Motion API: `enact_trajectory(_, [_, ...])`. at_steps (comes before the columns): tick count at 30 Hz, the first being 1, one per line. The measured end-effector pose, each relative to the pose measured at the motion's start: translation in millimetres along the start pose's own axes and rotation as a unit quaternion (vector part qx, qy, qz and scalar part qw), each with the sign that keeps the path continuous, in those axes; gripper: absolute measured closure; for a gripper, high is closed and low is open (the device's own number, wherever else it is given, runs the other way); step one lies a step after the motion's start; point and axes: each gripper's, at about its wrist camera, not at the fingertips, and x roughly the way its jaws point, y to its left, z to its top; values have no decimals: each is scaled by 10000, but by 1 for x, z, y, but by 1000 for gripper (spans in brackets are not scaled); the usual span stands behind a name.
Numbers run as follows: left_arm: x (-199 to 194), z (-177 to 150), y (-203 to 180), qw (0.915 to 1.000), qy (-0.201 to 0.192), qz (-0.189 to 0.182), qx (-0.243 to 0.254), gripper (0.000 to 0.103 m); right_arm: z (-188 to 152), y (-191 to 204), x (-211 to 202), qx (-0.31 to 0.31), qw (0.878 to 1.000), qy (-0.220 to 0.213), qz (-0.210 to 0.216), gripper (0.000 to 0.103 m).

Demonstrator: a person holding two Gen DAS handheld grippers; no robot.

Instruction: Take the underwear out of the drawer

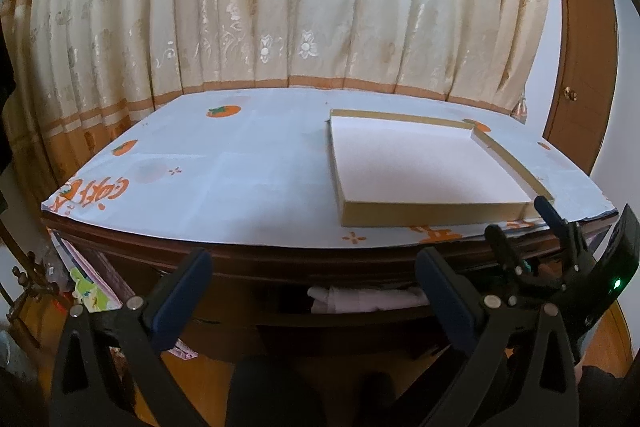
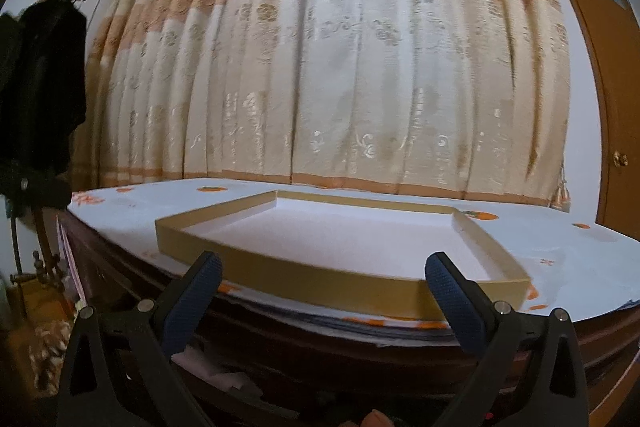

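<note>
Underwear (image 1: 366, 299), pale and folded, lay in the slightly open drawer (image 1: 280, 323) just below the bench (image 1: 240, 187) edge. Left gripper (image 1: 312, 295) and right gripper (image 2: 324, 291) both hung before that drawer, fingers apart, gripping nothing.

Glossy dark wood drawer (image 1: 240, 323), soft white cloth underwear (image 1: 360, 299), matt cardboard tray (image 1: 420, 215)

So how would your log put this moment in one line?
drawer ajar | underwear inside | left gripper open | right gripper open | tray empty
</note>
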Motion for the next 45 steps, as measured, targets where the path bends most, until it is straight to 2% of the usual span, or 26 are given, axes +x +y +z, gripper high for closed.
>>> enact_trajectory(14, [13,-4,5,9998,182,20,-80,0,-14,8,12,-377,9993,-83,22,0])
enact_trajectory(18, [13,-4,6,9998,160,34,-67,0,-21,10,22,-386,9989,203,179,0])
enact_trajectory(31, [13,-6,4,9998,198,11,-37,0,-22,0,26,-356,9989,216,210,0])
enact_trajectory(38, [13,-6,3,9998,188,-1,-28,0,-27,14,16,-568,9974,318,303,0])
enact_trajectory(45, [10,-10,2,9997,241,-2,-11,0,-27,14,9,-451,9972,439,391,0])
